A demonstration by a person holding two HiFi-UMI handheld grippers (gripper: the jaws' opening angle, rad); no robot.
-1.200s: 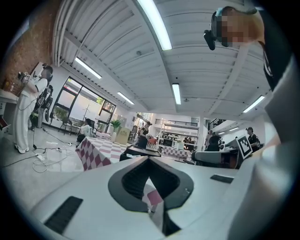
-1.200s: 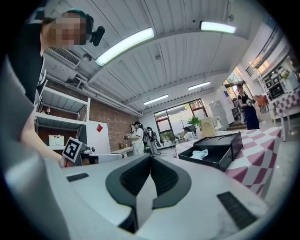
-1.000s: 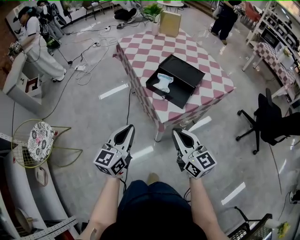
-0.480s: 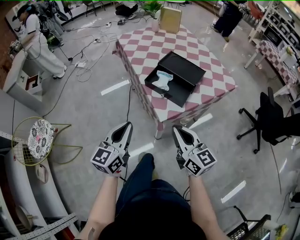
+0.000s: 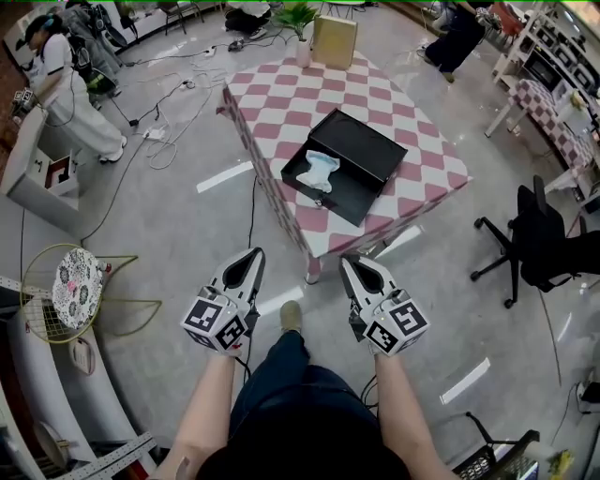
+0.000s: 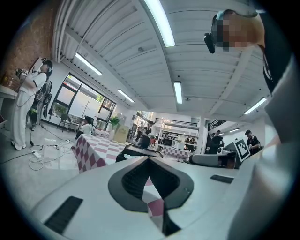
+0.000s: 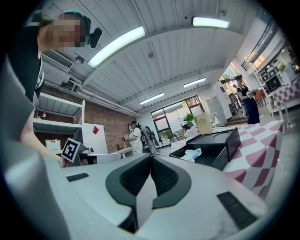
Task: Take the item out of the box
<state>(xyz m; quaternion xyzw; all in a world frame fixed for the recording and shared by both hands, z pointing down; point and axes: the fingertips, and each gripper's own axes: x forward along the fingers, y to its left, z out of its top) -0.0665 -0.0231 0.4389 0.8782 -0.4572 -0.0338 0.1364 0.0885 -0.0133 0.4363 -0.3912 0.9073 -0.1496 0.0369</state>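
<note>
An open black box [image 5: 352, 159] lies on the pink-and-white checked table [image 5: 281, 103], near its front corner. Inside, at the left end, rests a crumpled white and light-blue item [image 5: 313, 169]. The same box [image 7: 220, 143] and item [image 7: 191, 153] appear in the right gripper view. Both grippers hang over the floor short of the table, held by bare forearms. My left gripper [image 5: 255, 256] is shut and empty, tips pointing at the table. My right gripper [image 5: 352, 264] is shut too, nothing in it.
A tan box [image 5: 335, 40] and a potted plant [image 5: 302, 23] stand at the table's far edge. A black office chair [image 5: 539, 244] is at the right, a wire stool [image 5: 80, 286] at the left. Cables [image 5: 178, 112] trail on the floor. A person in white [image 5: 66, 89] stands far left.
The table and box have drifted slightly nearer and leftward in the head view as the person steps forward. Both grippers keep their pose, shut.
</note>
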